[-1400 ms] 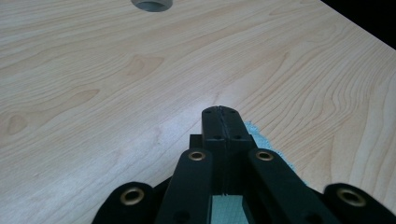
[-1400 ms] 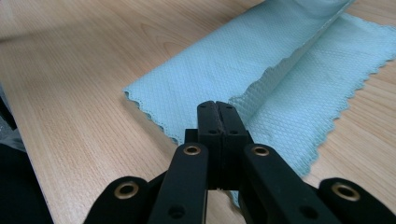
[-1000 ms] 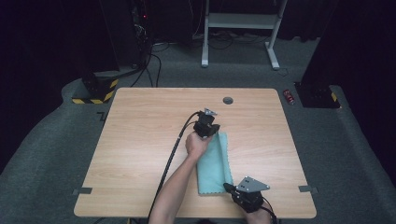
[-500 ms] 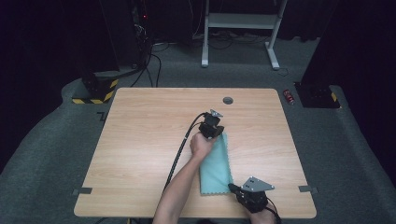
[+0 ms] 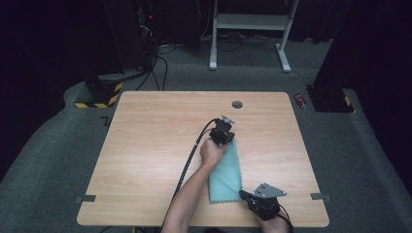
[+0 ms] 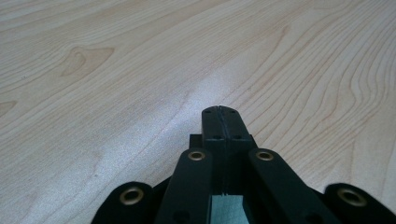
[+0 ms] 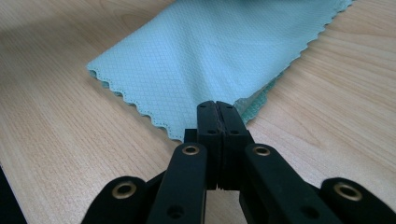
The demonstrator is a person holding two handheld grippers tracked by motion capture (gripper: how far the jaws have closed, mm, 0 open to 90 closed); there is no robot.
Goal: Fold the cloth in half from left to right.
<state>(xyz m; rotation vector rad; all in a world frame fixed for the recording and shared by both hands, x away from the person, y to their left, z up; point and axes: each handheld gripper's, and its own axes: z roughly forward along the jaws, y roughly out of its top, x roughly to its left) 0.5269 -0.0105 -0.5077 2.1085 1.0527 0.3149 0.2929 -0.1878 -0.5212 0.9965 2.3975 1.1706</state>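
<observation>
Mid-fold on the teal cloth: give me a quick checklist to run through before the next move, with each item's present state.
1. Left hand-held gripper shut at the far end of the teal cloth: ok; cloth shows under its jaws.
2. Right hand-held gripper shut at the near corner: ok; whether it pinches cloth, cannot tell.
3. Cloth lies folded, two layers at the near edge: ok.
4. Layer edges aligned: not ok; the lower layer peeks out.
5. Cloth fully on the table: ok.

Left half and far edge of light wooden table (image 5: 145, 145) bare; folded teal cloth (image 5: 226, 174) lower centre, small grey round grommet (image 5: 237, 104) top centre.
</observation>
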